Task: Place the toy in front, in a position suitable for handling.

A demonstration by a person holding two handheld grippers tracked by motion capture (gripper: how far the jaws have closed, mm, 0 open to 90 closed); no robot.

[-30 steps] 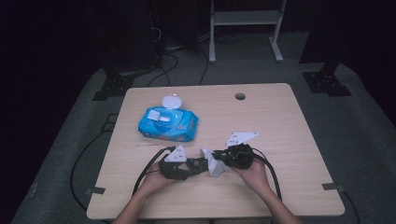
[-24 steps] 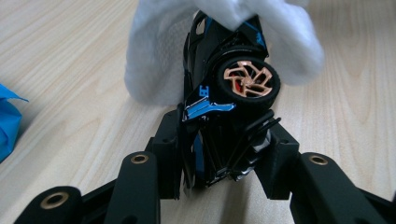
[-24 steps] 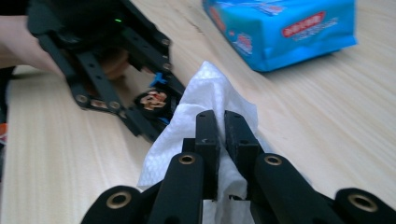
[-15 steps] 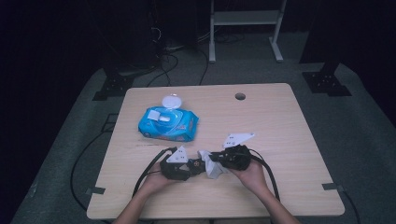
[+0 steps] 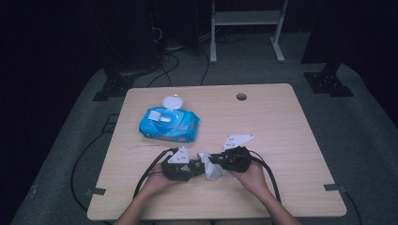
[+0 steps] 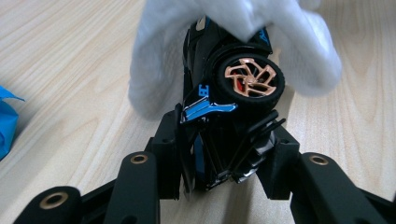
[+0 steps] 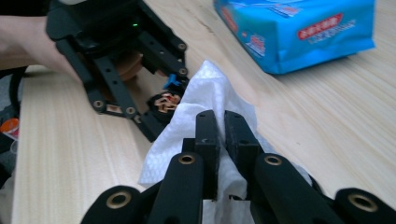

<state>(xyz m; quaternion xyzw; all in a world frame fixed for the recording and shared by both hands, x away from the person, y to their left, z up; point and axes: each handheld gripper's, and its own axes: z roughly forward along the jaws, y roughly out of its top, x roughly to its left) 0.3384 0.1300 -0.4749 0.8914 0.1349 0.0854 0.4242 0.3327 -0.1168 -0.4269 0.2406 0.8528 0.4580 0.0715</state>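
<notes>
A black and blue toy car with copper wheels sits clamped between the jaws of my left gripper, held near the table's front. A white wet wipe drapes over the car's far end. My right gripper is shut on that wipe, its fingers pressed together through the cloth. In the high view the left gripper and the right gripper face each other, with the wipe bunched between them.
A blue pack of wet wipes with its white lid flipped open lies on the wooden table behind the grippers, also in the right gripper view. A cable hole is near the far edge. Cables trail off the front left.
</notes>
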